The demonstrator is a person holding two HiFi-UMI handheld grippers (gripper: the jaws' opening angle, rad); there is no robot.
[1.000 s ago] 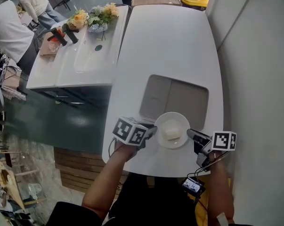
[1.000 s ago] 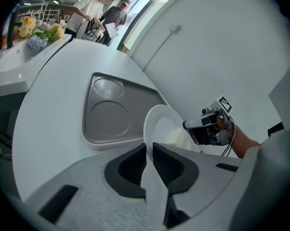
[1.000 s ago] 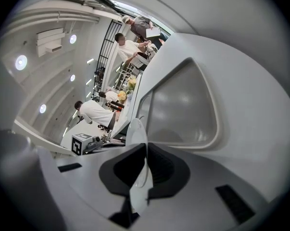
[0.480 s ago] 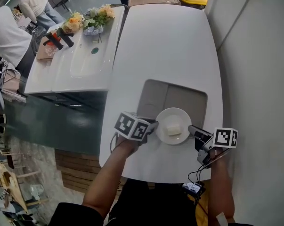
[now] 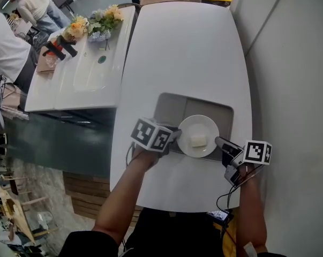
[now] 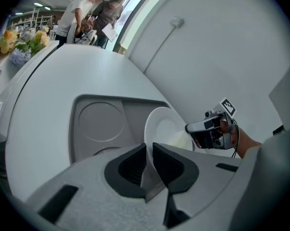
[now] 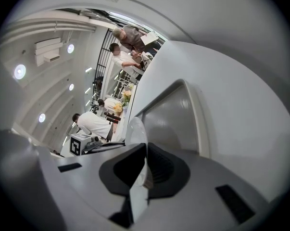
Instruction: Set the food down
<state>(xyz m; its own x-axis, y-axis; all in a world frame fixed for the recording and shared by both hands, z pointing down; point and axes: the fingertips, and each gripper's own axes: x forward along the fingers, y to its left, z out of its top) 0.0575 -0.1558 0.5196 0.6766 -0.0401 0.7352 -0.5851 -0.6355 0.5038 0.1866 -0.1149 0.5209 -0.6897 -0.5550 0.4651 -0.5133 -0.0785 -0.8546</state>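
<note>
A pale block of food lies on a white plate over the near part of the grey tray (whether the plate rests on it cannot be told). The left gripper and the right gripper each pinch the plate's rim from opposite sides, above the white table.

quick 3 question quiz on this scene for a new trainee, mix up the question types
1. True or false: the left claw and the right claw are each shut on the rim of the white plate.
2. What lies on the plate? A: a pale block of food; B: a fork; C: nothing.
3. Fill in: in the head view the plate shows over the grey ____ on the white table.
Key: 1 true; 2 A; 3 tray.
</note>
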